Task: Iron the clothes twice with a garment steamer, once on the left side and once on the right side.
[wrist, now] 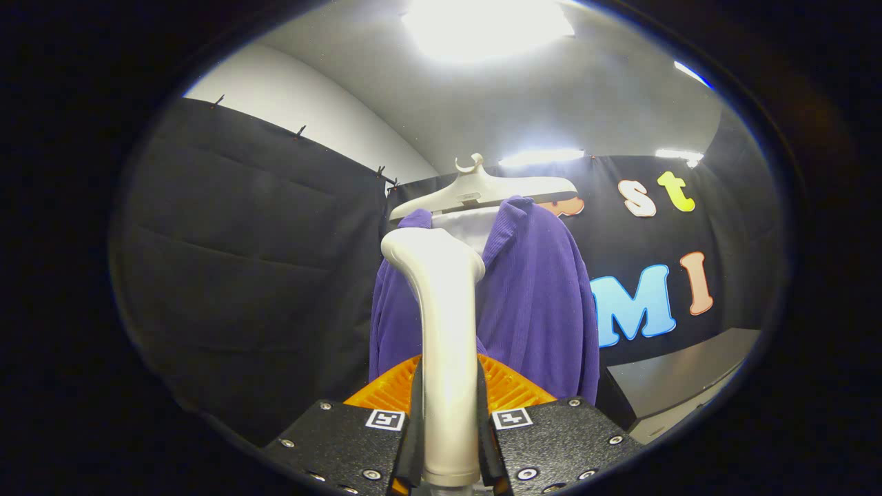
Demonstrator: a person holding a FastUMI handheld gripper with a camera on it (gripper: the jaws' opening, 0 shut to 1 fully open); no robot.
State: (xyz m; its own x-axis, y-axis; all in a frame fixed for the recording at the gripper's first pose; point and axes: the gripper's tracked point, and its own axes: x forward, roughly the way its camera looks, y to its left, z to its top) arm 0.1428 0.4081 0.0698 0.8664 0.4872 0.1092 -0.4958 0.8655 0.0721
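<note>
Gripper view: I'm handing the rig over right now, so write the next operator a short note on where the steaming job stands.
Gripper: shut on the garment steamer, both fingers pressing its handle, head up and pointing at the clothes.
Purple garment: hangs on a white hanger just beyond the steamer head, with a white garment showing at the neck. Whether the head touches the fabric cannot be told.
Steamer head sits near the collar, towards the garment's left half as seen here.
Done: steamer picked up and brought to the clothes.
Left: this picture cannot show whether any pass is finished; assume both the left and right passes remain.
</note>
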